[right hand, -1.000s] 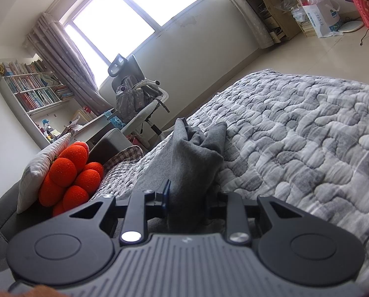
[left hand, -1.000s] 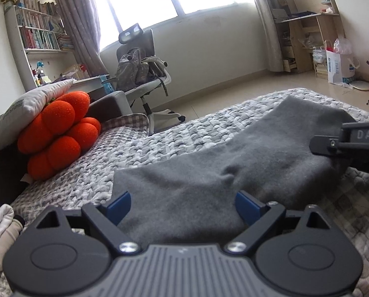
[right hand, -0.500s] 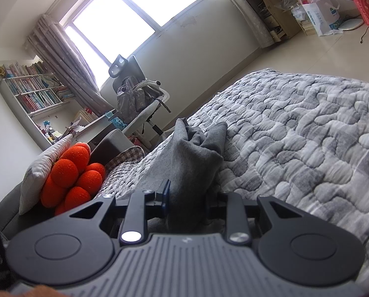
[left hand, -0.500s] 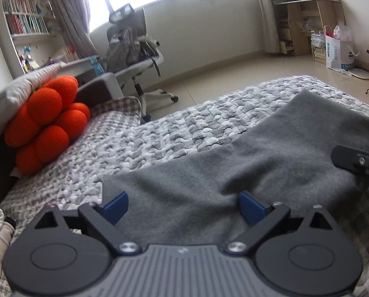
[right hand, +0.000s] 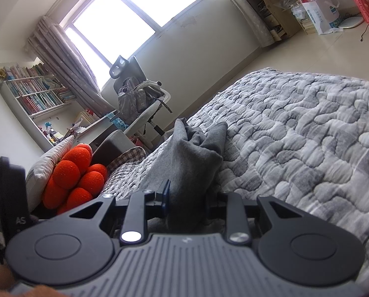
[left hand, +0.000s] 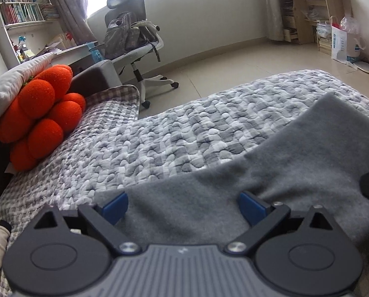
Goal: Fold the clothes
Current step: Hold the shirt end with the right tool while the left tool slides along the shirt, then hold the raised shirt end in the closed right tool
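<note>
On the bed, a grey garment (left hand: 295,173) lies across the grey patterned quilt (left hand: 184,133), partly flat, far end bunched into a ridge (seen from the right wrist cam). Right gripper (right hand: 188,201) is pinched onto a thick fold of that cloth; blue pad on one side presses the fabric, other finger mostly hidden behind it. Left gripper (left hand: 182,206) has fingers spread wide, blue pads (left hand: 115,205) over the near edge of the cloth, nothing clamped between them. Can't tell if the pads touch the fabric.

Judgement: mid-fold, right side anchored, left lining up for a grab at the near hem.

Risks:
- Left closes too shallow → grabs top layer only or misses the hem, fold goes skewed.
- Left closes too deep → bites the quilt w/ the garment, drags the bedding.
- Right holds a bunched wad, not a clean edge; pulling from there prob. leaves wrinkles or the wad slips out.
- Orange plush cushion (left hand: 38,118) and chair (left hand: 132,39) are well apart, no clash expected.
</note>
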